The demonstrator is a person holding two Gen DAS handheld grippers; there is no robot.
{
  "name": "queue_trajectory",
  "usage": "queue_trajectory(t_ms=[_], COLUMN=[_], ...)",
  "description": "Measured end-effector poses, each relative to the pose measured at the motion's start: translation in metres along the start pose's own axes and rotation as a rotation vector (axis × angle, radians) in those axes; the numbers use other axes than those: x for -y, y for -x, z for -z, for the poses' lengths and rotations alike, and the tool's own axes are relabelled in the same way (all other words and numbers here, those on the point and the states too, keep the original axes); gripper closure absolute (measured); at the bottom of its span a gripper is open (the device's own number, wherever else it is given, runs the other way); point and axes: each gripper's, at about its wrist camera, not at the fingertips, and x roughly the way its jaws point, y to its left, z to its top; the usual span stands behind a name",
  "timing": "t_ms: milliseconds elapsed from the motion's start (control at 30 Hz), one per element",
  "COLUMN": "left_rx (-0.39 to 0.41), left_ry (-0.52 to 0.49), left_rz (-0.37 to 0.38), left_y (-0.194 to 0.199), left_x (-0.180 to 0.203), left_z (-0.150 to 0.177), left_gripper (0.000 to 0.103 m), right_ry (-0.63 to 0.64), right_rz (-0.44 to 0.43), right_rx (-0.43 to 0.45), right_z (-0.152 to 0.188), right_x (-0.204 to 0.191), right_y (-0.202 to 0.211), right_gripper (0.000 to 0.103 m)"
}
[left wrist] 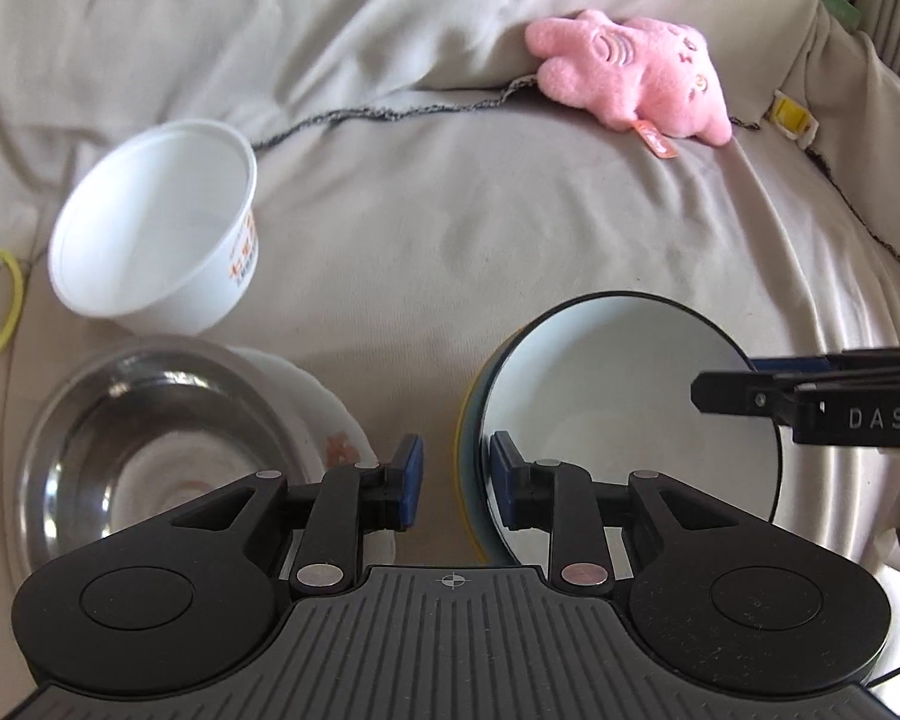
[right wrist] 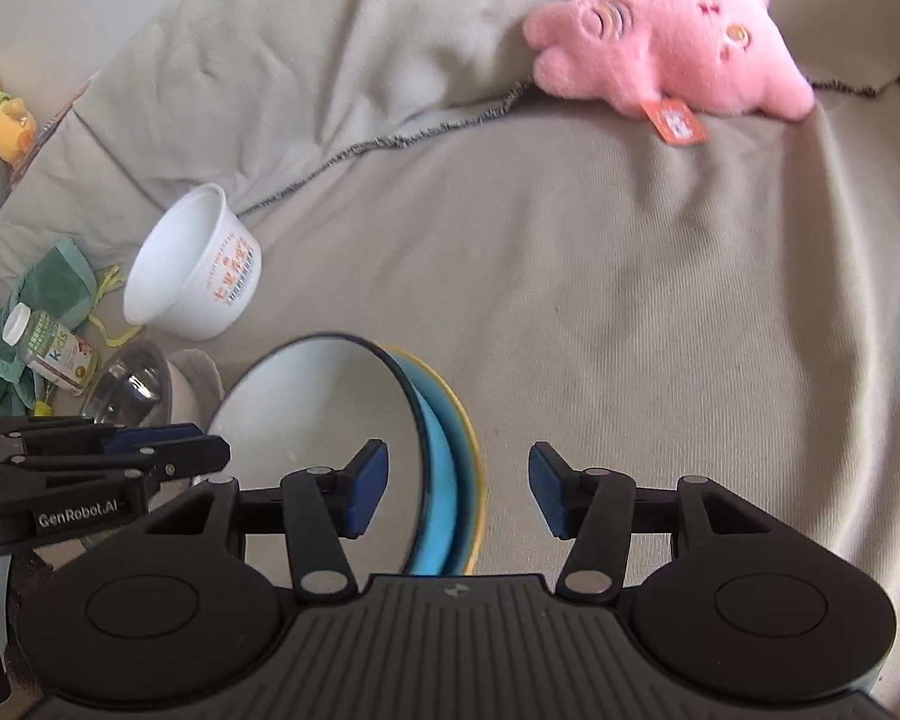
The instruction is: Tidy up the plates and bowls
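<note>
A dark-rimmed white bowl (left wrist: 624,414) sits nested in a blue plate (right wrist: 441,468) and a yellow plate (left wrist: 463,450), the stack tilted on the soft beige cover. My left gripper (left wrist: 456,480) straddles the stack's left rim with its blue pads apart and not pressing. My right gripper (right wrist: 459,492) straddles the opposite rim the same way, its jaws wide, with a gap beside the plates. A steel bowl (left wrist: 150,450) rests in a white patterned bowl (left wrist: 330,420) to the left. Behind it a white plastic bowl (left wrist: 156,228) lies tipped.
A pink plush toy (right wrist: 672,48) lies at the back right on the beige cover (right wrist: 630,300). A yellow hair band (left wrist: 0,306), a vitamin bottle (right wrist: 54,348), a green cloth pouch (right wrist: 60,282) and a yellow duck toy (right wrist: 6,120) lie at the left.
</note>
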Motion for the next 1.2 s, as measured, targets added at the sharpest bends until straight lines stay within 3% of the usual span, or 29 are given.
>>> queue_trajectory(t_ms=[167,300,433,800,1000,1200], left_rx=[-0.027,-0.08,-0.108,-0.061,-0.032,-0.041], left_ry=[0.022,0.06,0.077,0.057,0.033,0.088], left_rz=[0.016,0.071,0.102,0.086,0.087,0.116], left_y=[-0.012,-0.023,-0.027,-0.033,-0.037,-0.038], left_x=[-0.002,-0.003,-0.002,0.007,0.01,-0.001], left_z=[0.004,0.007,0.008,-0.012,-0.013,-0.01], left_gripper=[0.072,0.076,0.076,0.074,0.074,0.076], right_ry=[-0.052,-0.07,-0.089,-0.002,0.001,0.029], right_rz=[-0.051,-0.122,-0.162,-0.08,-0.079,-0.022], right_rx=[-0.065,-0.118,-0.136,-0.011,-0.002,0.015], right_z=[0.009,0.016,0.015,-0.004,-0.002,-0.001], right_x=[0.008,0.01,0.009,0.009,0.01,0.001], right_y=[-0.02,-0.033,-0.041,-0.042,-0.043,-0.038], right_gripper=[0.05,0.051,0.063,0.061,0.061,0.061])
